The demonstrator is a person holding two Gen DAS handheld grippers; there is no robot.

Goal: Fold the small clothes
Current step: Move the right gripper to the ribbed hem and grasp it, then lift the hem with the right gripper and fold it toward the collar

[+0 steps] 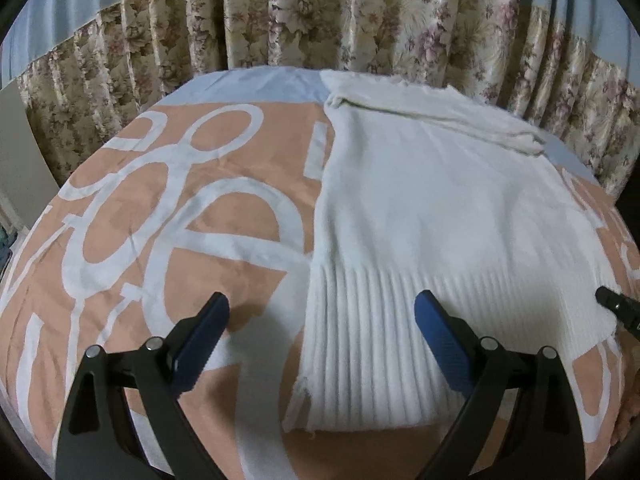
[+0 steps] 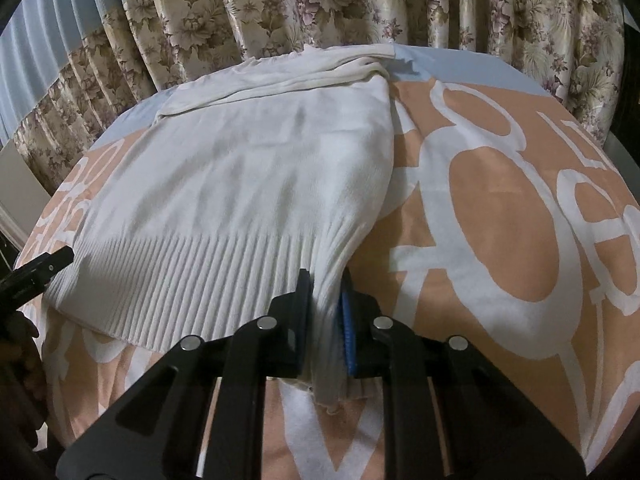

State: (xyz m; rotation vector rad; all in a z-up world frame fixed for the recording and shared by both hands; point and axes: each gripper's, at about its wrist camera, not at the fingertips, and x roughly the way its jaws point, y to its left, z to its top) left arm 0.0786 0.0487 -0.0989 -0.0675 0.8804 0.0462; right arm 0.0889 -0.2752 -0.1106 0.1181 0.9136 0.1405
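Left wrist view first: the left gripper [image 1: 322,320] hangs with its jaws wide apart, straddling the lower left corner of the white knit sweater [image 1: 420,208], one blue pad over the ribbed hem [image 1: 380,340], the other over bare bedspread [image 1: 140,220]. Nothing pinched there yet. The sweater lies flat through the centre and right of the frame, sleeves tucked across its top edge near the floral curtain [image 1: 320,12]. At the right edge, a dark tip of the right gripper [image 1: 618,306] sits at the hem's far corner.

Over to the right wrist view: the right gripper [image 2: 325,312] is clamped on the hem's corner, low centre, ribbing bunched between the pads. By my reckoning, sleeves are in, one corner secured; the other corner's grab and the fold up the body remain.
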